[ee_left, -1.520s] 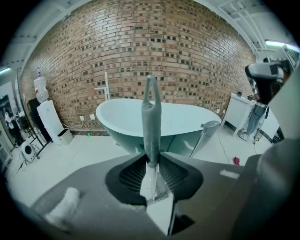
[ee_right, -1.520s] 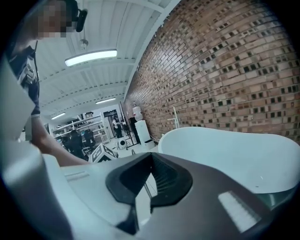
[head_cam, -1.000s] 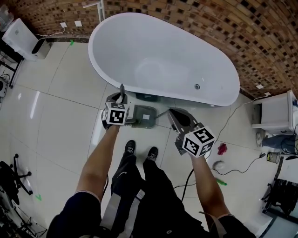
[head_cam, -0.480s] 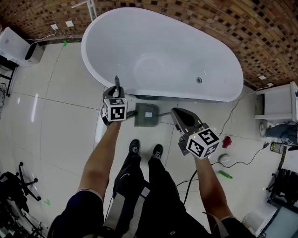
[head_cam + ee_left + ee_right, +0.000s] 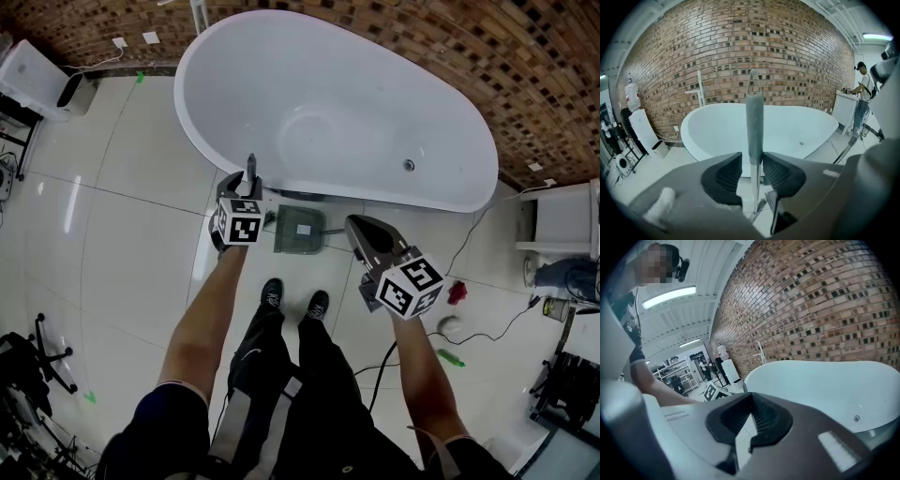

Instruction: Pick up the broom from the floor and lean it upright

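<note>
The broom stands upright in front of the bathtub (image 5: 441,192). Its grey grip (image 5: 754,122) with a loop on top rises between the jaws of my left gripper (image 5: 752,161), and the metal rod runs down to the grey head (image 5: 300,230) on the floor. Those jaws have just been opening: the pads (image 5: 726,173) flank the handle without pressing on it. From the head view, the left gripper (image 5: 249,192) sits at the tub's near wall, with the handle top (image 5: 250,164) against the rim. My right gripper (image 5: 361,230) hangs to the right of the broom head, its jaws (image 5: 750,399) together and empty.
The person's shoes (image 5: 292,300) stand just behind the broom head. A red item (image 5: 457,292), a green item (image 5: 448,357) and a black cable (image 5: 483,330) lie on the tiles at right. A white cabinet (image 5: 562,220) stands far right, a white appliance (image 5: 36,77) far left.
The left gripper and the broom handle have shifted a little toward the tub rim. The right gripper has hardly moved.
</note>
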### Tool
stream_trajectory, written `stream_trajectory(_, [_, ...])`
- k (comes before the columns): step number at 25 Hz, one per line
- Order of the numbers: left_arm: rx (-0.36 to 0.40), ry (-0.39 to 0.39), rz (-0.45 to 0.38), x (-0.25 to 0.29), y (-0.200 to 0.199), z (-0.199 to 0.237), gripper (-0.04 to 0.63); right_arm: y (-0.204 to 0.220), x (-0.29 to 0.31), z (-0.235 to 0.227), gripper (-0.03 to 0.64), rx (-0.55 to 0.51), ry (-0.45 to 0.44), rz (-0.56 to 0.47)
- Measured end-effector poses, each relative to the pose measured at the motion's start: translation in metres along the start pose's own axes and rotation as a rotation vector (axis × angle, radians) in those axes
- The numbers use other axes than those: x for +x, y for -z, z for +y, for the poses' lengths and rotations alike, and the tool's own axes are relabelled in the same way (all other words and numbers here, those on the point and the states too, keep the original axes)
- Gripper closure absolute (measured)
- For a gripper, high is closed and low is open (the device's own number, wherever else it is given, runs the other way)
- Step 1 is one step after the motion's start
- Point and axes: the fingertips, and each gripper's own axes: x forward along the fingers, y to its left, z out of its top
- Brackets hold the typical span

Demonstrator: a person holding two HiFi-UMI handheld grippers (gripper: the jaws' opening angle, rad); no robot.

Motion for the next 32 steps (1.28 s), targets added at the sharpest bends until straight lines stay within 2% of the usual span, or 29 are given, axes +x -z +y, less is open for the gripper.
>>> stream_trajectory(6, [0.005,0.011,0.008,0.003,0.002,-0.006,0.453,0.001,-0.003,-0.006,0.617,0.011,0.005,-0.002])
stream_trajectory(10, [0.043,0.037,0.007,0.007,-0.001,-0.014,0.458,0.004,-0.009,-0.009,0.617,0.016,0.011,-0.002])
stream_trajectory(12, [0.06,0.051,0.01,0.009,-0.003,-0.017,0.489,0.005,-0.012,-0.011,0.617,0.018,0.015,-0.001])
stream_trajectory(15, [0.063,0.066,0.018,0.009,-0.002,-0.022,0.494,0.007,-0.017,-0.014,0.617,0.02,0.019,-0.001])
stream_trajectory(24, [-0.006,0.106,0.097,0.009,-0.003,-0.032,0.5,0.003,-0.02,-0.016,0.617,0.018,0.008,-0.011])
stream_trajectory(32, [-0.046,0.074,0.118,0.006,-0.002,-0.03,0.499,0.0,-0.02,-0.019,0.616,0.02,-0.003,-0.019])
